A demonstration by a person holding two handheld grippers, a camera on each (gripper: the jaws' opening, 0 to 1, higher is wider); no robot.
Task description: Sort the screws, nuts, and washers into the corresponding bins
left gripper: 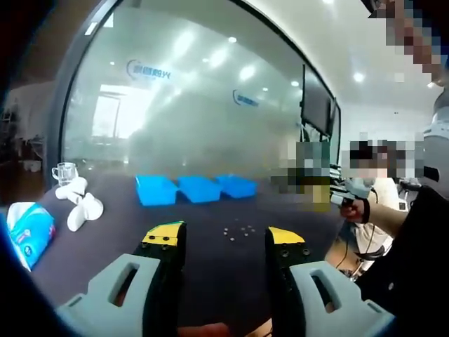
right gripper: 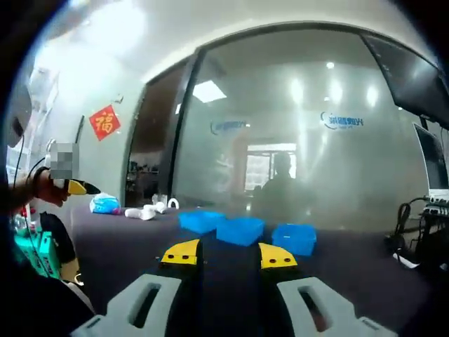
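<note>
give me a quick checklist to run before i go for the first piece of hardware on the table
1. Left gripper open with nothing between the jaws: ok.
2. Right gripper open with nothing between the jaws: ok.
3. Three blue bins in a row at the far side of the dark table, reachable past the hardware: ok.
4. Small loose pieces lying on the table ahead of the left gripper, between it and the bins: ok.
5. Which pieces are screws, nuts or washers: cannot tell, too small.
6. What is already in the bins: cannot tell from either view.
</note>
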